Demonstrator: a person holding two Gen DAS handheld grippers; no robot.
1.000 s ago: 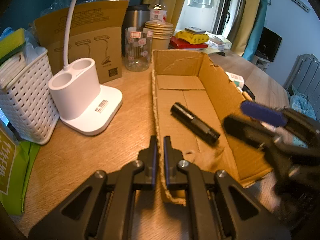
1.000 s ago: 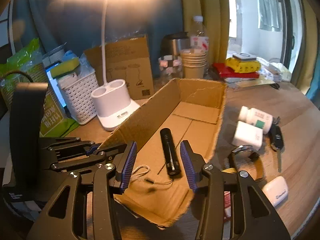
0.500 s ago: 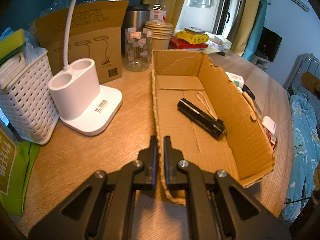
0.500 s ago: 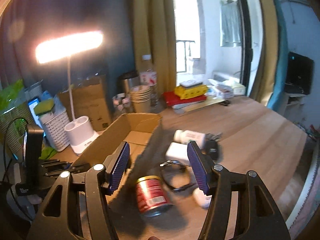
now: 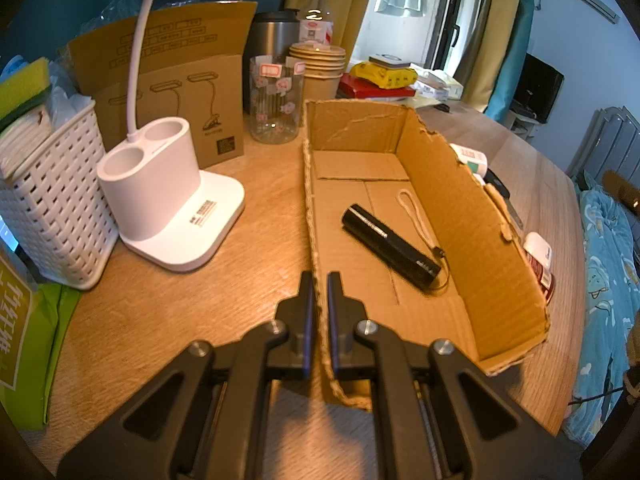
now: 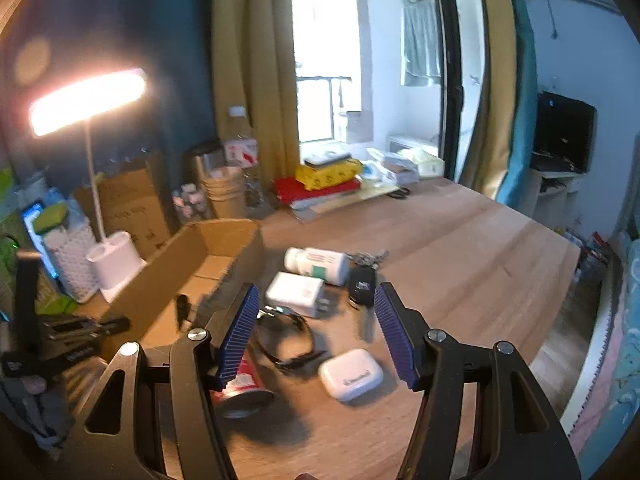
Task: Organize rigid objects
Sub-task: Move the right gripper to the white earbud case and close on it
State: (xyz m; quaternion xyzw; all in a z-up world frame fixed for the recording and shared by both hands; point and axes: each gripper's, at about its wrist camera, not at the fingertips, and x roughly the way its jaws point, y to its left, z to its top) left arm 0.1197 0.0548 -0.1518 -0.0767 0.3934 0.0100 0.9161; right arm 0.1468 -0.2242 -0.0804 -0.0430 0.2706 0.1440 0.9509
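Observation:
An open cardboard box (image 5: 460, 216) lies on the wooden table with a black flashlight (image 5: 392, 246) and its cord on the box floor. My left gripper (image 5: 320, 284) is shut on the box's near left wall. My right gripper (image 6: 316, 288) is open and holds nothing. It hovers right of the box (image 6: 160, 280), above a group of loose things. These are a white pill bottle (image 6: 318, 264), a white charger plug (image 6: 296, 292), a car key (image 6: 362, 286), a black watch (image 6: 286, 334), a white earbud case (image 6: 352, 374) and a red can (image 6: 242, 384).
A white lamp base (image 5: 160, 200), a white woven basket (image 5: 52, 200), a glass jar (image 5: 276, 100) and stacked paper cups (image 5: 320, 64) stand left of and behind the box. A green packet (image 5: 20, 320) lies at the near left. The table edge (image 6: 552, 320) runs at the right.
My right gripper has drawn out of the box, leaving the flashlight there, swung right over the loose things, and its jaws have widened. The left gripper has stayed on the box wall.

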